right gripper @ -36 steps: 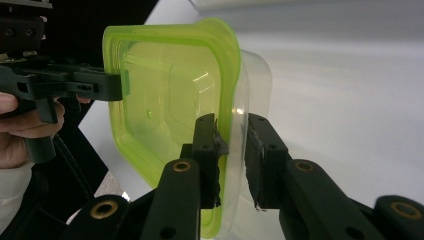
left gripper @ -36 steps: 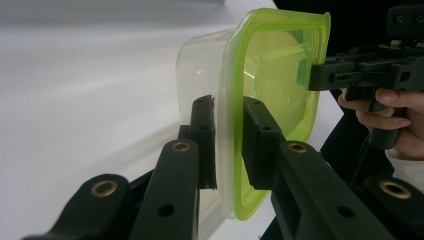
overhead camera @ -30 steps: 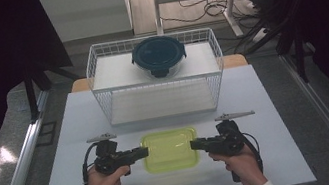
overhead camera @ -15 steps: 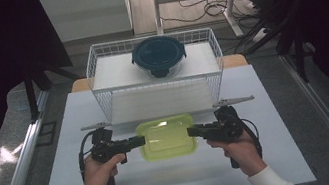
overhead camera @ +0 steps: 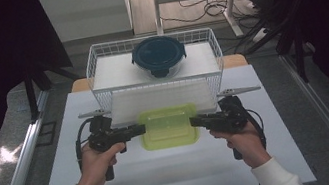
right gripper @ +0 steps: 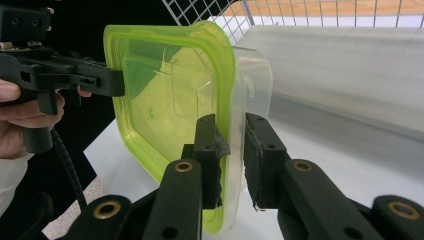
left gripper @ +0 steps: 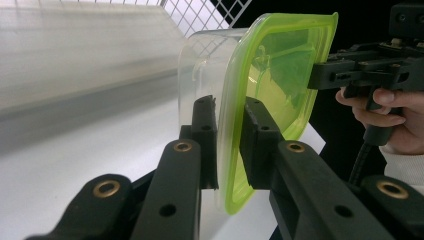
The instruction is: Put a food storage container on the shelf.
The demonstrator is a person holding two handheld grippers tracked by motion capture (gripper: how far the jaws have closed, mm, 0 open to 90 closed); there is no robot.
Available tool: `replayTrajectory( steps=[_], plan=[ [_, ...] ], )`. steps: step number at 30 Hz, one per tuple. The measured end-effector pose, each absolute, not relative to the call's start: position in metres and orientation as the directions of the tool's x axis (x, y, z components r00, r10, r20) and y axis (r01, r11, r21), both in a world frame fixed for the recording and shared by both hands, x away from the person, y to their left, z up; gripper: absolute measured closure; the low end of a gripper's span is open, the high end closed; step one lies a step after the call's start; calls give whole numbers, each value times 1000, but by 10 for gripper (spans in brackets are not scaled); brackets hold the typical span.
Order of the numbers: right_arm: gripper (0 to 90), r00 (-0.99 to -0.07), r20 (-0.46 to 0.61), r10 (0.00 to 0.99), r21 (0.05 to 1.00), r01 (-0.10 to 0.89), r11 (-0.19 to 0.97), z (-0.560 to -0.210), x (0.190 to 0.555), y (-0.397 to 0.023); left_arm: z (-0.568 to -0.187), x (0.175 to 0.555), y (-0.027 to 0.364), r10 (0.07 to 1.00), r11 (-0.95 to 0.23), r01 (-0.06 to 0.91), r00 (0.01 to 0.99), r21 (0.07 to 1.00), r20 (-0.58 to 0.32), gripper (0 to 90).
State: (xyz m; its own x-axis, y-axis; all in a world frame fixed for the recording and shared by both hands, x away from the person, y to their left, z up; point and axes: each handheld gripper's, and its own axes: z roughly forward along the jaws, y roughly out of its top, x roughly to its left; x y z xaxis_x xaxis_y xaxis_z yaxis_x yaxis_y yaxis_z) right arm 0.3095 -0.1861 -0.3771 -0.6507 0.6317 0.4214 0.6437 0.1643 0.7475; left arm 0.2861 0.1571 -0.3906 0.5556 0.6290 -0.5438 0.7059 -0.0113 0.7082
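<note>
The clear plastic container (overhead camera: 168, 127) with the yellow-green lid (left gripper: 272, 75) is being held between the two claws, above the white counter (overhead camera: 166, 173) and just in front of the wire basket (overhead camera: 100, 83). It is being judged as light and empty, with thin walls that are probably bending a little under pressure; the smooth plastic is likely slippery. The projecting rim of the lid is being used as the place to take hold, one short side for each claw, and this looks the most secure place.

The left claw (left gripper: 227, 145) is being kept closed on the rim at its side, with the lid edge pressed between its pads. The right claw (right gripper: 231, 150) is being kept closed on the opposite rim in the same way.

No brand, label or writing is being seen on the container or lid. Beyond the claws, a round container with a dark blue lid (overhead camera: 159, 55) is sitting in the basket.
</note>
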Motion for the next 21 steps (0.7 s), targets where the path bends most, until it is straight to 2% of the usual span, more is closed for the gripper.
replayTrajectory(
  steps=[21],
  plan=[
    [763, -691, 383, 613, 806, 575, 144, -314, 339, -182, -325, 312, 163, 629, -4, 629, 606, 777, -487, 782]
  ],
)
